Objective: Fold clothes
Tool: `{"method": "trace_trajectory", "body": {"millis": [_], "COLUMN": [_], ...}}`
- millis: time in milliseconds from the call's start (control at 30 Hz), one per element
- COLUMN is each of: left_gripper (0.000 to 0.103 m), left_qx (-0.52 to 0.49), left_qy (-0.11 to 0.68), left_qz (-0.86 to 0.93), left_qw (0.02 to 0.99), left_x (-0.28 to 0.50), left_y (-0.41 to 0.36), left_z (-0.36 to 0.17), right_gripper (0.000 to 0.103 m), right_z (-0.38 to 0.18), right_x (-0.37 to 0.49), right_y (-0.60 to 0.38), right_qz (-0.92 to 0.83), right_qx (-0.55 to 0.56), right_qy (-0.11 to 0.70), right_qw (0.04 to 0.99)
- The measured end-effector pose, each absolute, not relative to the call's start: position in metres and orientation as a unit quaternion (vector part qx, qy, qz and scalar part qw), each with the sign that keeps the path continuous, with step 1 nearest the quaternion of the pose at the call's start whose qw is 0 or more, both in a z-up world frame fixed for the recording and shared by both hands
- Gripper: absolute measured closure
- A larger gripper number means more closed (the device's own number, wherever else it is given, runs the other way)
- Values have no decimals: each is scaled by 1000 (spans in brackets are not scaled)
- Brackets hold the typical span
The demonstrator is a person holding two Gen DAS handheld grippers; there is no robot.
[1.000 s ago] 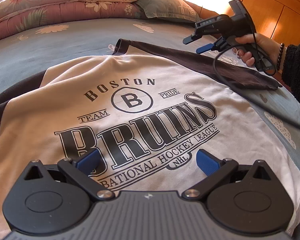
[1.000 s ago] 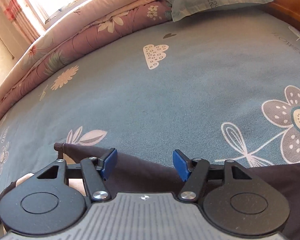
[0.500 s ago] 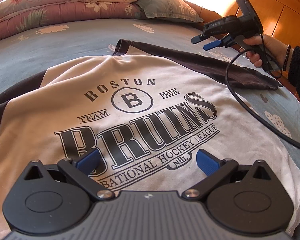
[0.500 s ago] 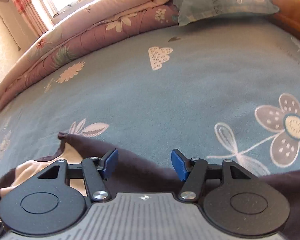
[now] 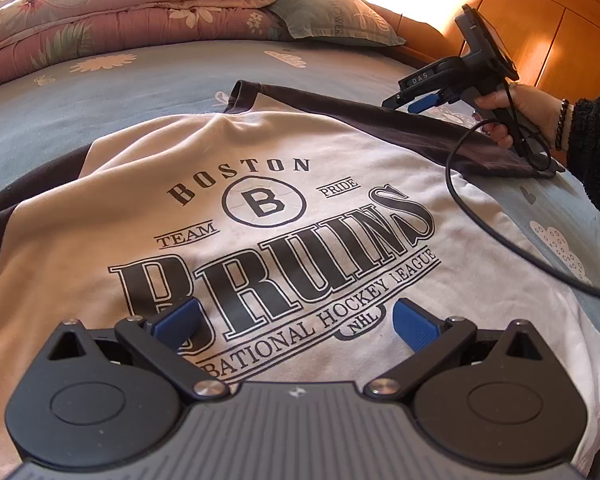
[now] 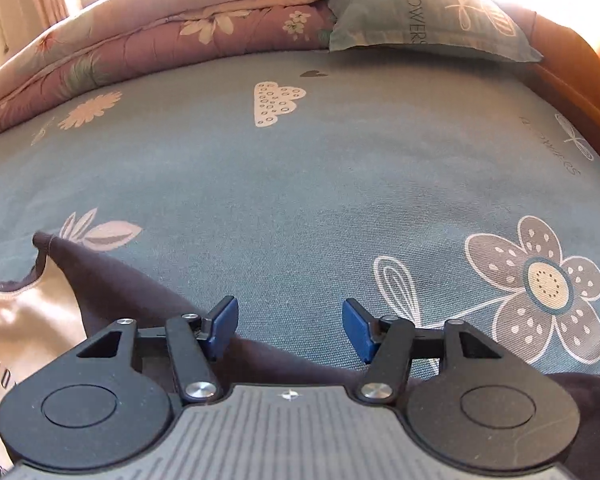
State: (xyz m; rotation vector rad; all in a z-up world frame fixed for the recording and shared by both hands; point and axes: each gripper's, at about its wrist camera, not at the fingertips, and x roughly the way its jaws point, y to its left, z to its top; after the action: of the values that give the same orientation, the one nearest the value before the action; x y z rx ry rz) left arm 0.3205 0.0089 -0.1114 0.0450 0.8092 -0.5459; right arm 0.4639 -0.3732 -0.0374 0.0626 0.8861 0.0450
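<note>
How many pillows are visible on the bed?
1. One grey-green printed fabric pillow lies at the head of the bed, touching the folded pink floral quilt. More pillows may be hidden behind the quilt.

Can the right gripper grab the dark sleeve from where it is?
Probably yes. The right gripper hangs open just above the dark sleeve of the shirt, which lies flat on the bed. Nothing sits between them.
</note>
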Motion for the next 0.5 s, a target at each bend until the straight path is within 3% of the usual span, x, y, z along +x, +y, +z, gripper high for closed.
{"method": "trace_trajectory", "body": {"millis": [467, 500], "left_gripper": [1, 1], "left_qx": [22, 23], "left_qy": [387, 386], "left_qz": [-263, -264], "left_qw": [884, 884], "left_x": [320, 320], "left_y": [9, 9], "left_z": [-112, -112], "right_gripper": [39, 44], "right_z": [-46, -46], "right_x": [432, 434], "right_y": [-331, -331], "right_qz": [87, 94], "right_qx": [-140, -138], "right_qy": [414, 416], "right_qw": [895, 894]}}
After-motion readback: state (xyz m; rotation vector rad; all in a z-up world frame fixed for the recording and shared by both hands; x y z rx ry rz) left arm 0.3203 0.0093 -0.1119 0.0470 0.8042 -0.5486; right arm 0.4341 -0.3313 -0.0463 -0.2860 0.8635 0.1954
